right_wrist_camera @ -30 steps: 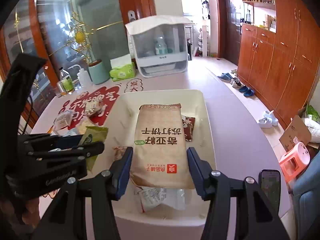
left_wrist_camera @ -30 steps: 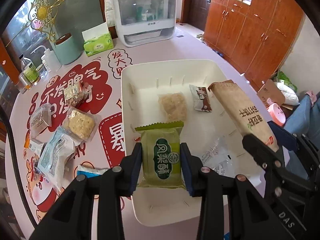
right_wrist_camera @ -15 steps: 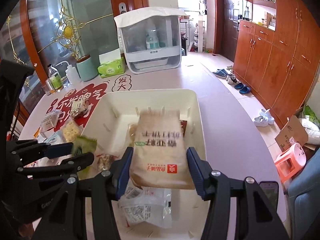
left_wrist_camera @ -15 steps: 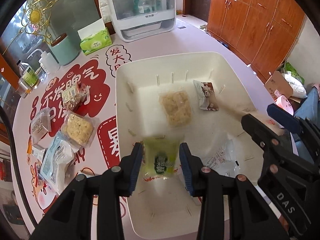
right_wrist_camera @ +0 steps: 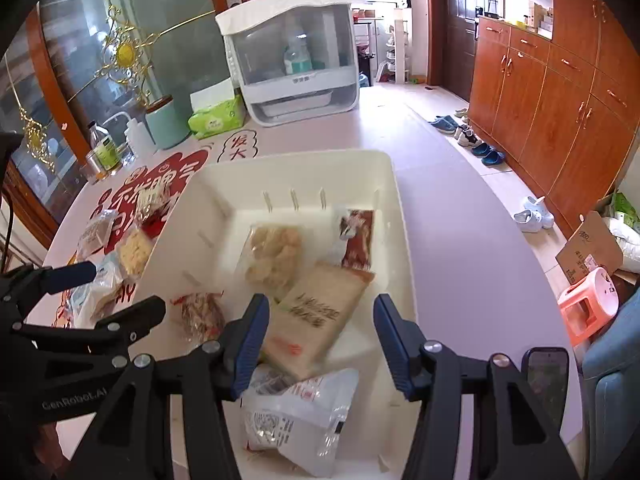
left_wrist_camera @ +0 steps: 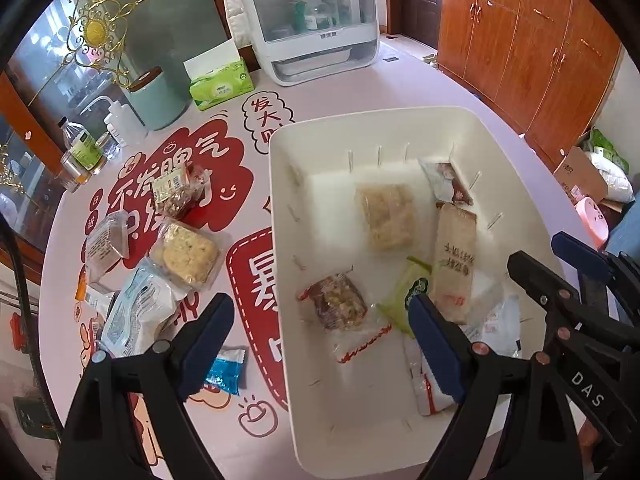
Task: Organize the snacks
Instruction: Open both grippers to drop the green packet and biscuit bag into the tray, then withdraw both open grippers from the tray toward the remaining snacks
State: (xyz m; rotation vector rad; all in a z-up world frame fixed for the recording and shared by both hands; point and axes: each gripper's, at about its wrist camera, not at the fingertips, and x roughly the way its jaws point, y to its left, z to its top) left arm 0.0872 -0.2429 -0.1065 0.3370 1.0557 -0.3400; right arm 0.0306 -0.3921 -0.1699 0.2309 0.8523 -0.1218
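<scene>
Left claw (left_wrist_camera: 320, 328) jaws wide, just been opening, nothing between the pads; it hangs over the near left rim of the white bin (left_wrist_camera: 280, 208). Green snack pack (left_wrist_camera: 404, 292) lies loose in the bin, leaning on the tan cracker bag (left_wrist_camera: 454, 256), partly behind the left claw's right finger. Right claw (right_wrist_camera: 320, 338) jaws parted at medium width; in the right wrist view the tan cracker bag (right_wrist_camera: 316, 316) lies tilted and a bit blurred on the bin floor between and beyond the fingers, pads not pressing it. Also in the bin: nut bar in clear red-edged wrap (left_wrist_camera: 338, 302), pale rice cake pack (left_wrist_camera: 386, 216), small brown-white sachet (left_wrist_camera: 448, 178) at the far wall, clear crinkled bag (right_wrist_camera: 304, 412) at the near end under the right claw. Bin sits on a pink desk (left_wrist_camera: 328, 92) with red printed graphics. Left of the bin, still outside on the desk: light blue pack (left_wrist_camera: 136, 316), biscuit in clear tray (left_wrist_camera: 188, 254), clear-wrapped cake (left_wrist_camera: 106, 246), mixed nut pack (left_wrist_camera: 178, 190), small blue sachet (left_wrist_camera: 224, 370) near the left claw's left finger. Far edge of desk: green tissue pack (left_wrist_camera: 220, 86), teal canister (left_wrist_camera: 154, 98), white appliance (left_wrist_camera: 316, 20).
</scene>
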